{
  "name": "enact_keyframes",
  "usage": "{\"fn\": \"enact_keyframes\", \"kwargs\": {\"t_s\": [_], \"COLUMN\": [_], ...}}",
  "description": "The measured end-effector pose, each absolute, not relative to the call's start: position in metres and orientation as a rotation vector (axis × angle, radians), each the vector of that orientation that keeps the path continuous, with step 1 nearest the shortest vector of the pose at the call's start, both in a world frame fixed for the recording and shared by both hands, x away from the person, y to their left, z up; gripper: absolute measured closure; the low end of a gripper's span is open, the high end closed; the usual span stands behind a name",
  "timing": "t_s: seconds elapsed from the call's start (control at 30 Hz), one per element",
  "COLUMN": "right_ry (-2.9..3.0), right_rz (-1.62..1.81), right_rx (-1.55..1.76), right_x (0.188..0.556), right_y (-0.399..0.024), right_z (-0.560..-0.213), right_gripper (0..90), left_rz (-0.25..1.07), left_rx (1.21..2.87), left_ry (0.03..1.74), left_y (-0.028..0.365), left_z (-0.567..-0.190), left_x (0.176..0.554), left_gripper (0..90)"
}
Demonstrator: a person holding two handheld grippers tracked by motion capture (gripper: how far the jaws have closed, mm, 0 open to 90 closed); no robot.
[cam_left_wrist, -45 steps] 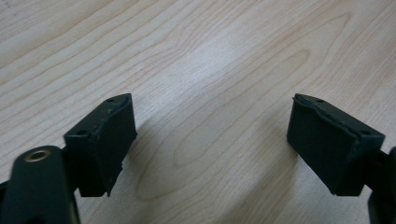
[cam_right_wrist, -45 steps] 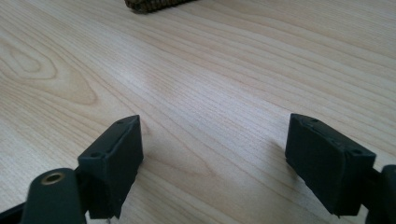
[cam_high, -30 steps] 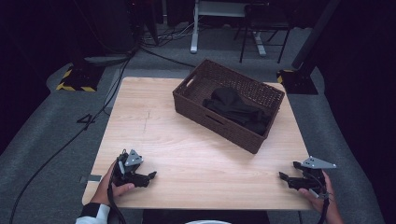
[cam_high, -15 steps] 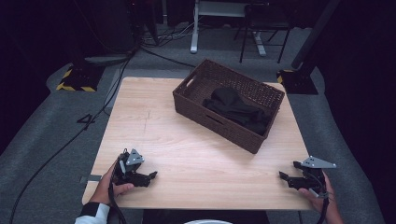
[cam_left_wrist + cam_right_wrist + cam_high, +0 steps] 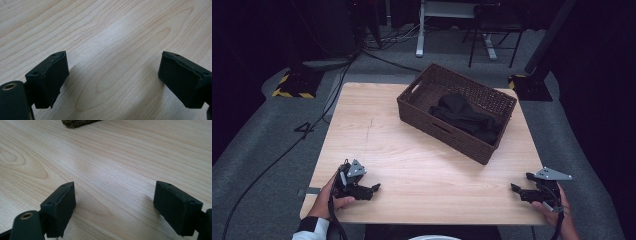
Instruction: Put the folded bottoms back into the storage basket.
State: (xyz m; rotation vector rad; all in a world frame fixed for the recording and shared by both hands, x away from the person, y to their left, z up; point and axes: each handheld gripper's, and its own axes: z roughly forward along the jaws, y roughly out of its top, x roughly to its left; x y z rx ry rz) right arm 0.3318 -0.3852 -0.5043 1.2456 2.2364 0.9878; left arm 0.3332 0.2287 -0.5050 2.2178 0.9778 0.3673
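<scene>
Dark room, pale wood table (image 5: 422,165), and both grippers sit parked at its near corners, likely a ready pose: left gripper (image 5: 371,189) and right gripper (image 5: 518,189), jaws wide apart, holding nothing. High view shows the basket (image 5: 412,112) with dark cloth (image 5: 464,117) inside, far right; gripper views mostly give bare wood between the jaws

Wicker basket (image 5: 422,107) on the table (image 5: 362,125) holds what seems dark cloth (image 5: 464,117)

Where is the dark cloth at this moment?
In the high view, the dark cloth lies inside the woven basket, at the far right part of the table.
</scene>
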Motion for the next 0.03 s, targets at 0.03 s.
{"fn": "enact_keyframes", "kwargs": {"t_s": [0.03], "right_ry": [2.237], "right_rz": [0.988], "right_rx": [1.245], "right_x": [0.3318], "right_y": [-0.3852], "right_z": [-0.5043], "right_gripper": [18.3], "left_rz": [0.367], "left_rx": [2.217], "left_ry": [0.977], "left_y": [0.2287], "left_z": [-0.505], "left_x": [0.3334], "left_gripper": [9.8]}}
